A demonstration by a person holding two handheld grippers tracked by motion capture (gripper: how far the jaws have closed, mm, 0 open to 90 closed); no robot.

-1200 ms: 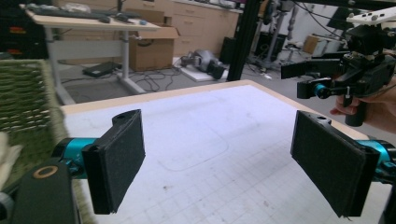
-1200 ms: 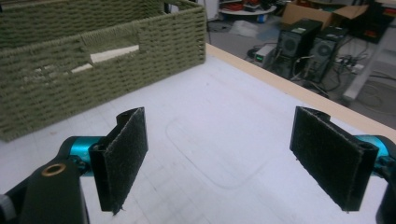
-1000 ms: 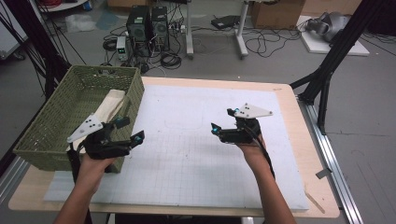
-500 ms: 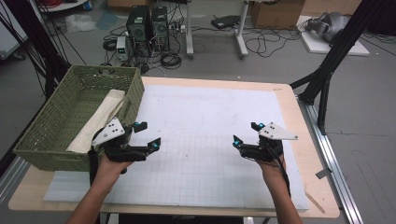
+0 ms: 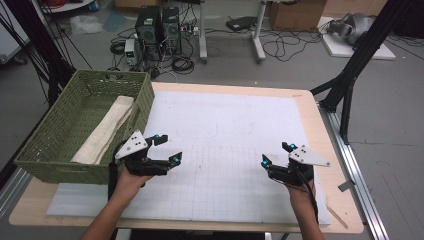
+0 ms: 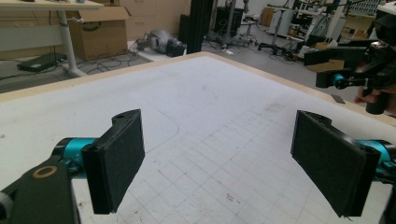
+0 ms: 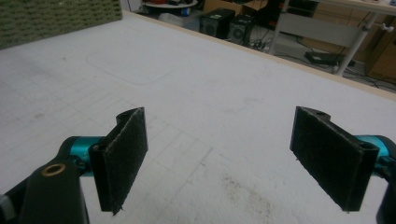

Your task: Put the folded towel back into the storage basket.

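Hand-held grippers [image 5: 223, 155] now nearer the person.

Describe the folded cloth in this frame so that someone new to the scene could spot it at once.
Start at the green woven basket on the table's left edge, beside the white gridded mat. The folded cloth lies inside it along the right wall, a long cream strip running front to back. It is the only pale, soft thing there; the left gripper hovers open just outside the basket.
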